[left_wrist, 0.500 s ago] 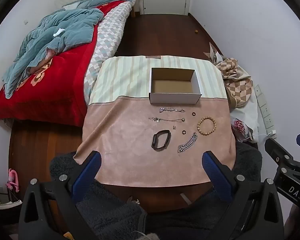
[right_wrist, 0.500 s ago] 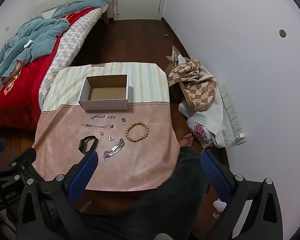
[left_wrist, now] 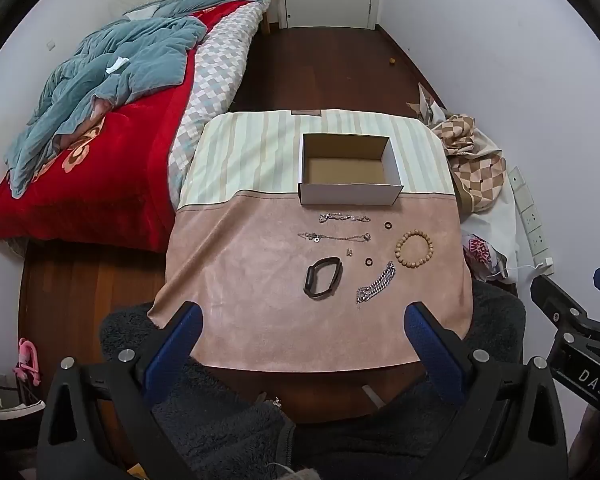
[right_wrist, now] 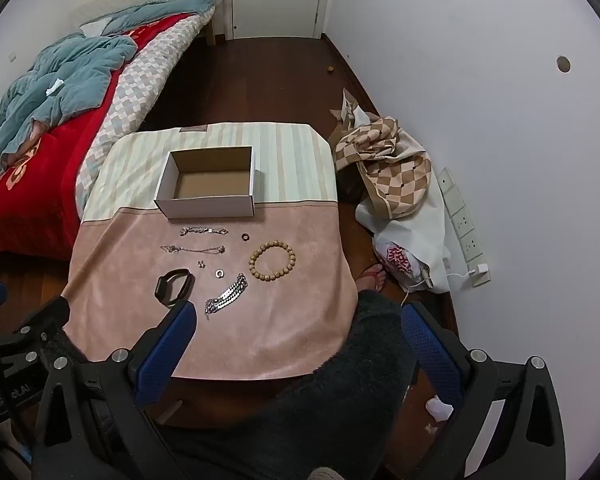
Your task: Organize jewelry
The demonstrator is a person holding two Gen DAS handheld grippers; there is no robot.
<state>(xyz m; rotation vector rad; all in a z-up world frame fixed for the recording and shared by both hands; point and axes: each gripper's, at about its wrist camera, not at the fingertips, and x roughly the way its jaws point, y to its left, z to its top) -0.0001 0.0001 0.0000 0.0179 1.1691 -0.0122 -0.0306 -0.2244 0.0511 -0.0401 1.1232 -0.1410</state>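
An open white cardboard box [left_wrist: 350, 194] [right_wrist: 206, 204] stands on the cloth-covered table, with nothing inside. In front of it lie two thin silver chains [left_wrist: 344, 217] [right_wrist: 203, 231], a wooden bead bracelet [left_wrist: 414, 249] [right_wrist: 272, 259], a black wristband [left_wrist: 323, 278] [right_wrist: 173, 281], a thick silver chain [left_wrist: 376, 282] [right_wrist: 226, 294] and two small rings [left_wrist: 387, 225] [right_wrist: 220, 273]. My left gripper [left_wrist: 300, 320] hangs open above the table's near edge. My right gripper [right_wrist: 296, 320] is open too, over the table's near right corner. Nothing sits between either pair of fingers.
A bed with a red blanket and blue quilt [left_wrist: 100, 92] runs along the left. Bags and checked cloth [right_wrist: 392, 168] lie on the floor at the right by a wall power strip [right_wrist: 462, 228]. A person's dark fleece-covered legs [right_wrist: 340, 380] are below the table edge.
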